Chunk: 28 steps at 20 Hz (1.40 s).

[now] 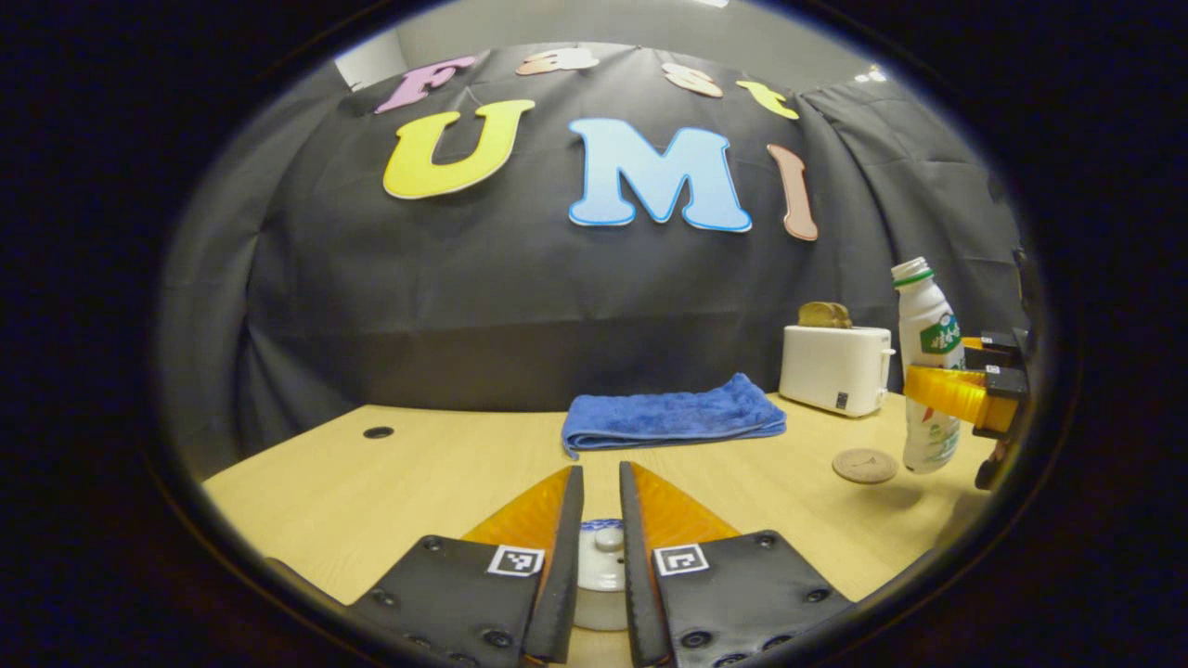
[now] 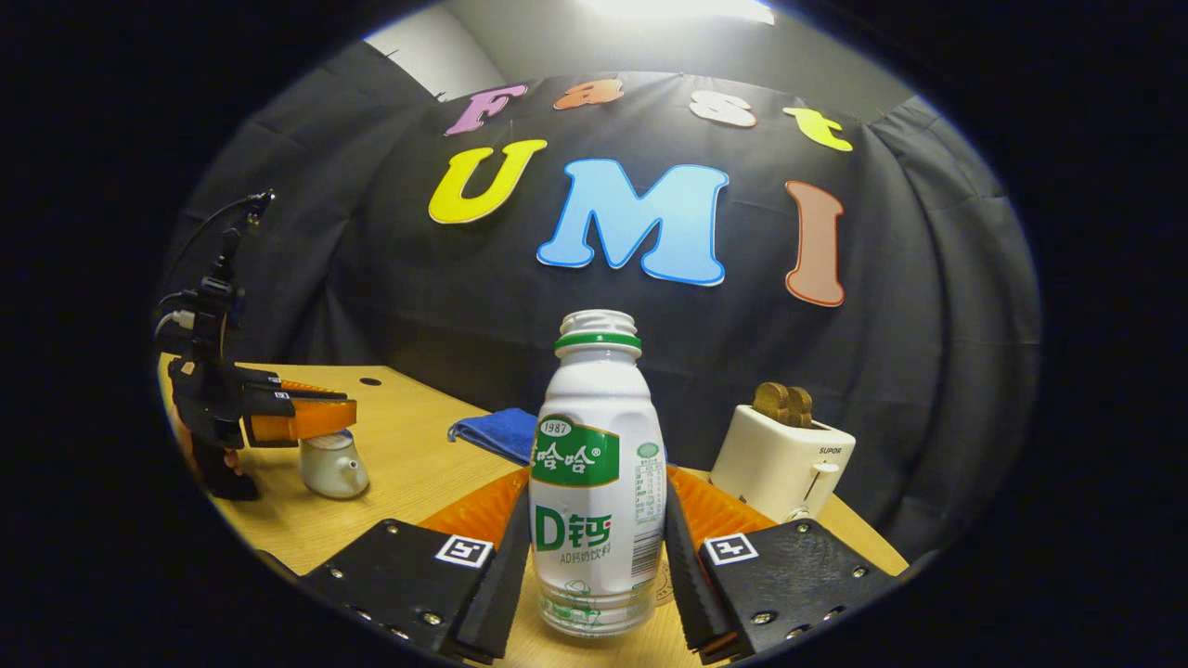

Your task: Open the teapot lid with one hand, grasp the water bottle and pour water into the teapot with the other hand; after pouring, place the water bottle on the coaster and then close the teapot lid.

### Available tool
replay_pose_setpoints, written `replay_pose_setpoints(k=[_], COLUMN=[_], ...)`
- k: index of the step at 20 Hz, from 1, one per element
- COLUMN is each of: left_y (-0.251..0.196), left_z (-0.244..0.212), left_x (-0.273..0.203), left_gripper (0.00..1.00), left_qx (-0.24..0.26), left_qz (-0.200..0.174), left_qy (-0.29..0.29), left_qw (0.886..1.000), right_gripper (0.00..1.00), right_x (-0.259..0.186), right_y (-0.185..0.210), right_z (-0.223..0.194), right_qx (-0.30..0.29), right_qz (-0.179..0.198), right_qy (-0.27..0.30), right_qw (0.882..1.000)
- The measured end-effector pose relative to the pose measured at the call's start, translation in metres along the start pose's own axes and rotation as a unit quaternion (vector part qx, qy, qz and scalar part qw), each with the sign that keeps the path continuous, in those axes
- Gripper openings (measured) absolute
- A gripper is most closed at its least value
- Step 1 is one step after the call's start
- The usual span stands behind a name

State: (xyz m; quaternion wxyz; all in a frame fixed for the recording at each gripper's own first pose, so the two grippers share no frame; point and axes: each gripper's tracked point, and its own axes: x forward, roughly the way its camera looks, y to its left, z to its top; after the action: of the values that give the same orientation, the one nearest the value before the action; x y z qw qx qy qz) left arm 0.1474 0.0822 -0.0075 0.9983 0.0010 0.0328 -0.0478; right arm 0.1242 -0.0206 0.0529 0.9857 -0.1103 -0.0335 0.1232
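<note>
The light, smooth plastic water bottle (image 2: 598, 482), upright beside the coaster (image 1: 864, 465) near the desk's right edge, is clamped mid-body by the right gripper (image 2: 594, 566), while the teapot lid (image 1: 605, 538) is narrowly straddled by the left gripper (image 1: 601, 529).

On the surface (image 1: 390, 482), the towel (image 1: 673, 416) lay left of the toaster (image 1: 835, 369); the coaster (image 1: 864, 465) sat before both, beside the bottle (image 1: 926, 325).

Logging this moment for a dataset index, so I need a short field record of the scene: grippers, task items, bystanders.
left gripper: fingers either side of the teapot lid knob
teapot: on the table, lid on
right gripper: shut on the water bottle
water bottle: upright, uncapped
coaster: on table beside bottle
bystanders: blue towel, toaster
</note>
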Motion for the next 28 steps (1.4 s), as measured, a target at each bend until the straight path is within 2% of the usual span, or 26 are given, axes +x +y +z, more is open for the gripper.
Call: replay_pose_setpoints(k=[1,2,3,4,5,8,9,12,15,18,22,28], left_y=[0.001,0.003,0.005,0.005,0.006,0.011,0.012,0.016,0.024,0.03,0.037,0.035], left_z=[0.004,0.007,0.011,0.015,0.021,0.04,0.046,0.06,0.067,0.07,0.072,0.07], left_x=[-0.001,-0.003,-0.005,-0.008,-0.012,-0.025,-0.03,-0.04,-0.047,-0.048,-0.05,-0.049], left_gripper=[0.33,0.38,0.47,0.6,0.62,0.93,0.95,0.95,0.95,0.89,0.89,0.89], left_qx=[-0.001,-0.001,-0.002,-0.003,-0.003,0.001,-0.004,-0.029,-0.049,-0.067,-0.075,-0.073], left_qz=[0.004,0.006,0.009,0.01,0.013,0.022,0.022,0.019,0.017,0.014,0.017,0.017], left_qy=[-0.004,-0.008,-0.013,-0.02,-0.026,-0.056,-0.067,-0.091,-0.104,-0.11,-0.117,-0.114], left_qw=[1.0,1.0,1.0,1.0,1.0,0.998,0.998,0.995,0.993,0.992,0.99,0.991], right_gripper=[0.68,0.68,0.68,0.68,0.68,0.68,0.68,0.68,0.68,0.68,0.67,0.68], right_x=[0.0,0.002,0.004,0.006,0.007,0.015,0.019,0.037,0.057,0.068,0.075,0.071], right_y=[-0.001,-0.002,-0.004,-0.007,-0.011,-0.021,-0.027,-0.038,-0.046,-0.051,-0.057,-0.061], right_z=[-0.001,-0.001,-0.002,-0.003,-0.003,0.002,0.002,-0.004,-0.023,-0.045,-0.044,-0.051], right_qx=[0.002,0.004,0.005,0.007,0.01,0.043,0.054,0.081,0.093,0.117,0.117,0.097], right_qz=[-0.002,-0.004,-0.007,-0.01,-0.015,-0.035,-0.045,-0.06,-0.07,-0.07,-0.082,-0.087], right_qy=[-0.001,-0.001,0.0,-0.001,-0.004,-0.031,-0.038,-0.045,-0.02,0.009,-0.005,0.013], right_qw=[1.0,1.0,1.0,1.0,1.0,0.998,0.997,0.994,0.993,0.991,0.99,0.991])
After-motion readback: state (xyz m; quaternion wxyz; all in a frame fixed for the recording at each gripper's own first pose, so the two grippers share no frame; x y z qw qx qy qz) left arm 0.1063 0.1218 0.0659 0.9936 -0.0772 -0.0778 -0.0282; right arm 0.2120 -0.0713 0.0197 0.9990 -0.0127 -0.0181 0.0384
